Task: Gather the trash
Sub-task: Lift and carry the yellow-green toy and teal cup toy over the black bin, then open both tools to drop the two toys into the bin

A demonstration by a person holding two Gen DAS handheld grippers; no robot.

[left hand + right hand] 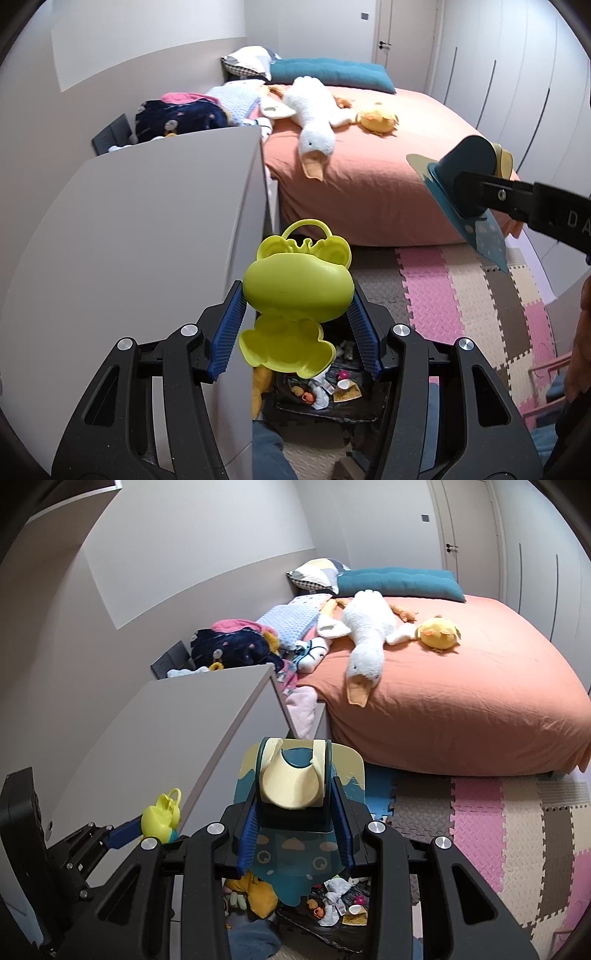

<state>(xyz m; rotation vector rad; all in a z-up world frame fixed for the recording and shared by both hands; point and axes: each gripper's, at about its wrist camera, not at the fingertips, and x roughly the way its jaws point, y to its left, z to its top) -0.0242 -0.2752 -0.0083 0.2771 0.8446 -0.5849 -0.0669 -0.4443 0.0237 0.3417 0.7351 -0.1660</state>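
Bedroom, foam-mat floor (pixel 480 306), grey cabinet (pixel 147 229) on my left, orange bed (pixel 388 184) ahead with plush goose (pixel 314 114); my left gripper (pixel 297 295) pinches a yellow frog case (pixel 295 284), my right gripper (pixel 295 805) clamps a teal-and-cream toy (pixel 291 782); both hang above the black trash bag (pixel 332 912) on the floor, wrappers already inside; I judge collecting mostly done, drop of both items left.

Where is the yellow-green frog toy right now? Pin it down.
The frog toy is clamped in the left gripper, beside the grey cabinet and above the trash bag on the floor.
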